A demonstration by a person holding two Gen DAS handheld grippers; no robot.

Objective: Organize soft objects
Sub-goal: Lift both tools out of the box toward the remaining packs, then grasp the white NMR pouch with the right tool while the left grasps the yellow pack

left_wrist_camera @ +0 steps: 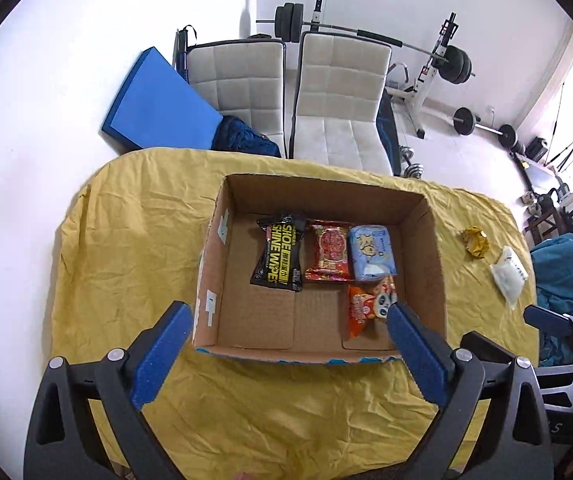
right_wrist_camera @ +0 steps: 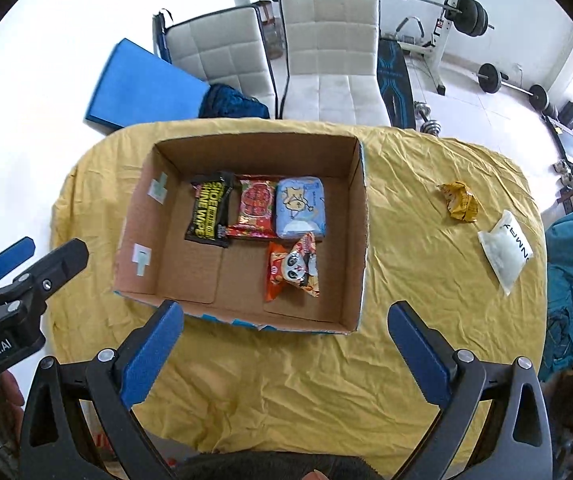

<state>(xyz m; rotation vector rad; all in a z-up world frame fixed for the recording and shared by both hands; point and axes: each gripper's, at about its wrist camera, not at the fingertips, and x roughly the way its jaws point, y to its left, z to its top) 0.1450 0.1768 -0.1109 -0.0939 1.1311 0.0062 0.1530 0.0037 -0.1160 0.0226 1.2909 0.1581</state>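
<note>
Four soft packets already lie in the cardboard box, which sits at the bench's far middle. Along the box's far wall, side by side: black shoe-wipes pack, red snack pack, pale blue tissue pack. Orange panda packet: just in front of the blue one, apparently starting a second row. Two items outstanding near the bench's right edge, well apart from the box: crumpled yellow wrapper, white pouch. Left tongs: spread, empty, over the box's near wall. Right tongs: spread, empty, nearer the outstanding pair, likely collecting next.
</note>
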